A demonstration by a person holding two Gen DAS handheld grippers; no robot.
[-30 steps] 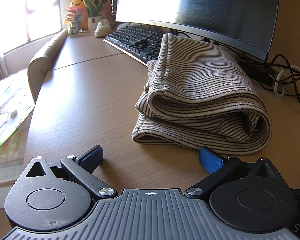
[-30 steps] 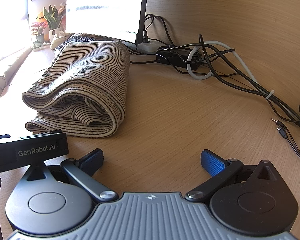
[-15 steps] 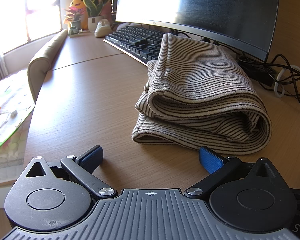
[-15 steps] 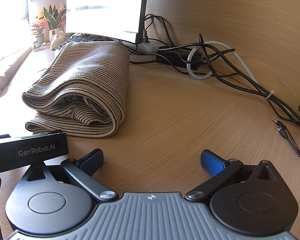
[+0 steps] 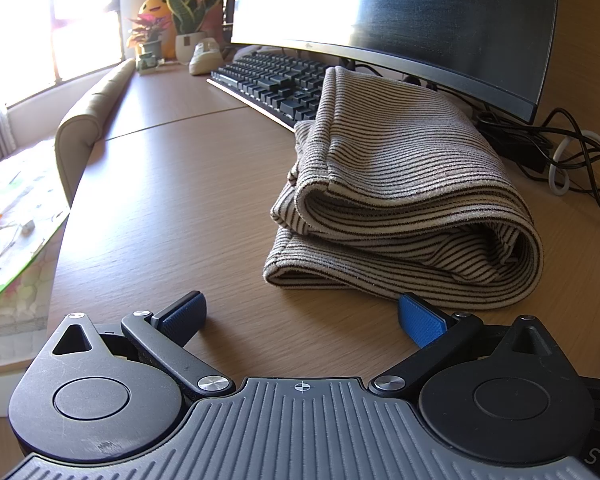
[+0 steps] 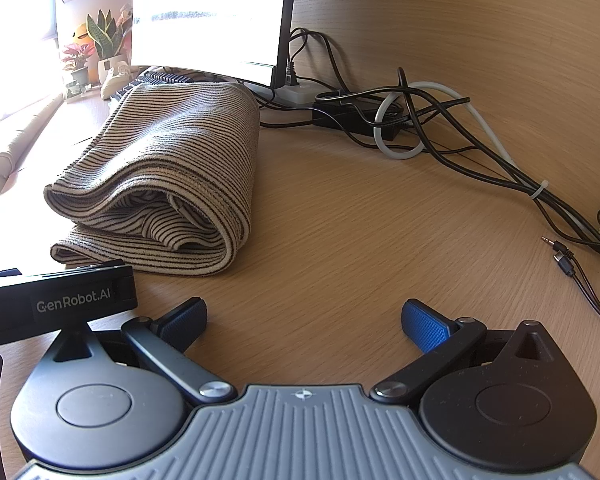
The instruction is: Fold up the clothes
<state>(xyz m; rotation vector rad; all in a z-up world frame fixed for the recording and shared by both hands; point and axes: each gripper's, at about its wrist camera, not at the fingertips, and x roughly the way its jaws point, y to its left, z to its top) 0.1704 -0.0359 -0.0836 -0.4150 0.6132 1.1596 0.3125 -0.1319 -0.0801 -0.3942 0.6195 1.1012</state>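
Note:
A beige garment with thin dark stripes (image 5: 404, 200) lies folded in a thick bundle on the wooden desk (image 5: 172, 208); it also shows in the right wrist view (image 6: 172, 176). My left gripper (image 5: 300, 318) is open and empty, low over the desk just in front of the bundle's near edge. My right gripper (image 6: 304, 320) is open and empty, over bare desk to the right of the bundle. The left gripper's body (image 6: 56, 300) shows at the left of the right wrist view.
A monitor (image 5: 400, 12) and a black keyboard (image 5: 276, 84) stand behind the garment. A tangle of cables (image 6: 440, 128) with a power adapter lies at the back right. Potted plants (image 5: 180, 28) stand at the far left corner. A padded chair back (image 5: 88, 124) lines the desk's left edge.

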